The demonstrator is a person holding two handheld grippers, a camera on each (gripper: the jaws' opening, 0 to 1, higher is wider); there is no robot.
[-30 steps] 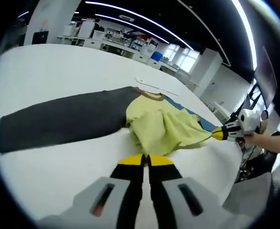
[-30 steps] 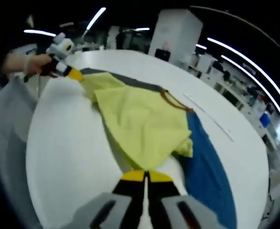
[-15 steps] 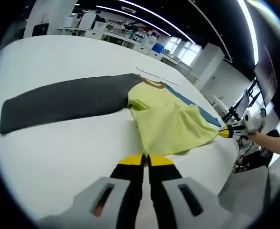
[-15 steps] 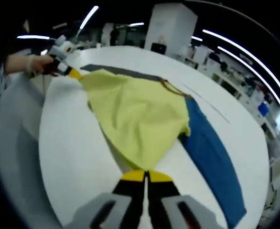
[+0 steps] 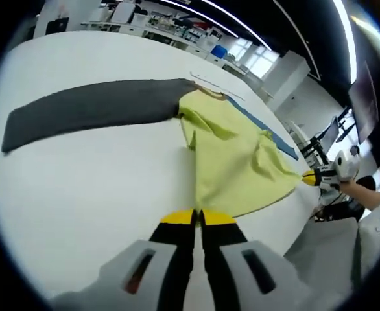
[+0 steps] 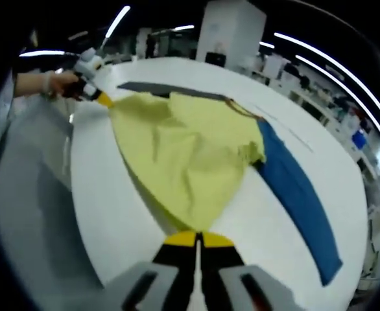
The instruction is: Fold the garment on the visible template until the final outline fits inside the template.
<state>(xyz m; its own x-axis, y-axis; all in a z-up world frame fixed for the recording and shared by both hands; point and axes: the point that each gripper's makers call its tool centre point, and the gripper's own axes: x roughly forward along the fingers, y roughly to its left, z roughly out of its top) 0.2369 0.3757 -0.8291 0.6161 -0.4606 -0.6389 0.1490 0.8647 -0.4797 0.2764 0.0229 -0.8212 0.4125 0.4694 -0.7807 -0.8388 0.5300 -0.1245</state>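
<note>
Both grippers (image 5: 197, 217) (image 6: 197, 239) clamp the garment (image 5: 235, 155) hem — stretched taut.

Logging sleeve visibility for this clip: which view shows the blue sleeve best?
The right gripper view: the blue sleeve lies flat on the white table, seen whole from the yellow body to its cuff. The left gripper view shows a thin blue strip behind the yellow fabric.
</note>
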